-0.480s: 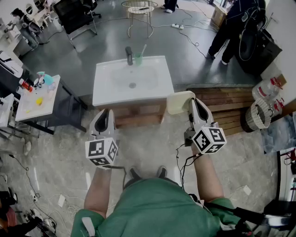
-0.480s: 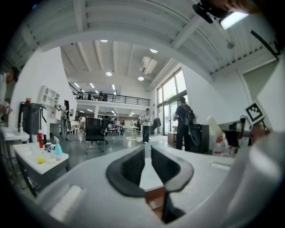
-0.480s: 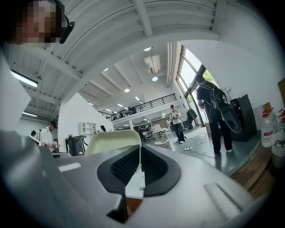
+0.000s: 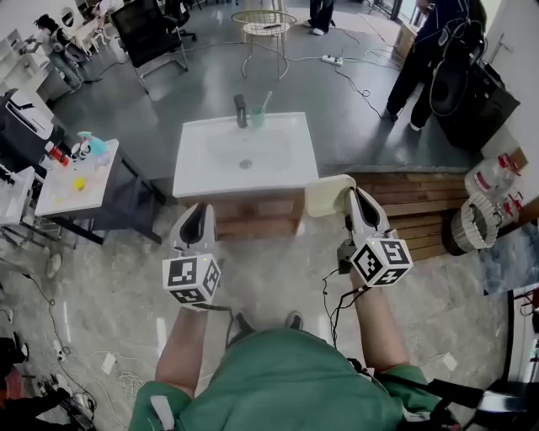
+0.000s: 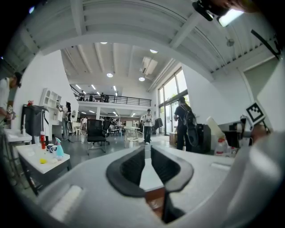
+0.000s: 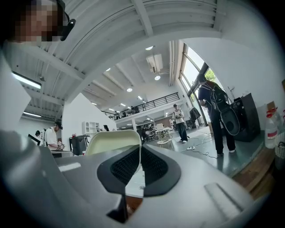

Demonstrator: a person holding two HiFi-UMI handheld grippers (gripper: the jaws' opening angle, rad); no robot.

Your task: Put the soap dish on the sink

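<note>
The cream soap dish (image 4: 327,195) is held upright off the floor, with my right gripper (image 4: 354,200) shut on its edge. In the right gripper view the soap dish (image 6: 113,141) rises to the left of the right gripper (image 6: 140,150). The white sink (image 4: 244,160) stands on a wooden cabinet straight ahead, with a dark faucet (image 4: 241,109) and a green cup (image 4: 258,119) on its far rim. My left gripper (image 4: 199,220) hangs in front of the cabinet's left side. It holds nothing. In its own view the left gripper (image 5: 147,150) frames a strip of the sink (image 5: 149,178).
A white side table (image 4: 77,178) with bottles stands left of the sink. A wooden platform (image 4: 408,202) and a wicker basket (image 4: 472,226) lie to the right. A person (image 4: 425,50) stands far right, a black chair (image 4: 152,29) and a round wire table (image 4: 264,21) behind.
The sink sits slightly lower and nearer in the head view. Both grippers keep the same pose, and the right one still holds the soap dish.
</note>
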